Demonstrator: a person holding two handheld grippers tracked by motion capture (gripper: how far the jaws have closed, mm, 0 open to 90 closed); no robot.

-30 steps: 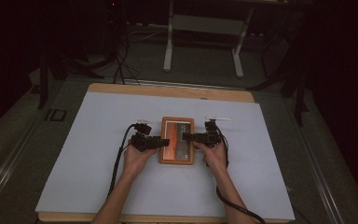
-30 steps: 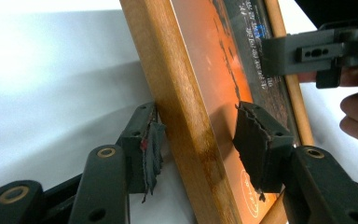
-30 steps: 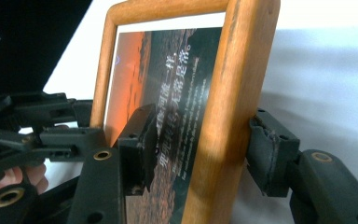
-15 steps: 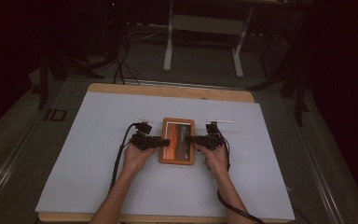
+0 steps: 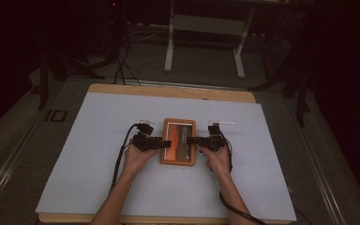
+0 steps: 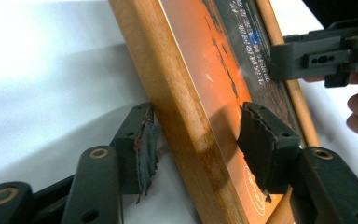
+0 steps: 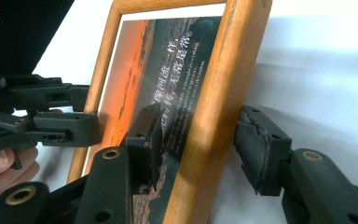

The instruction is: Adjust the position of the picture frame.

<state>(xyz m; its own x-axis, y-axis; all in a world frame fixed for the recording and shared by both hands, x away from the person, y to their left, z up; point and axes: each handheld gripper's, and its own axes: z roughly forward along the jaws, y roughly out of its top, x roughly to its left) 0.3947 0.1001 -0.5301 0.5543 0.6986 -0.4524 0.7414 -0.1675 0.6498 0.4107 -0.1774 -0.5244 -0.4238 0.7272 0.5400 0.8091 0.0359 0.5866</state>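
A wooden picture frame (image 5: 178, 159) with an orange and dark print lies flat on the white sheet in the high view. My left gripper (image 5: 166, 143) straddles its left rail (image 6: 177, 93). The jaws have just been opening, and the pads (image 6: 261, 144) stand off the wood. My right gripper (image 5: 191, 139) straddles the right rail (image 7: 219, 84). Its jaws have just been closing, with the outer pad (image 7: 256, 144) close against the wood and the inner one still apart from it. Each gripper view shows the other gripper across the frame: the right gripper (image 6: 307, 56) and the left gripper (image 7: 60, 126).
The white sheet (image 5: 98, 154) covers most of a wooden table (image 5: 168, 90). A thin white stick (image 5: 222, 123) lies just behind the right gripper. Cables trail from both grippers toward the near edge. A stand's legs (image 5: 169, 51) and dark floor lie beyond the table.
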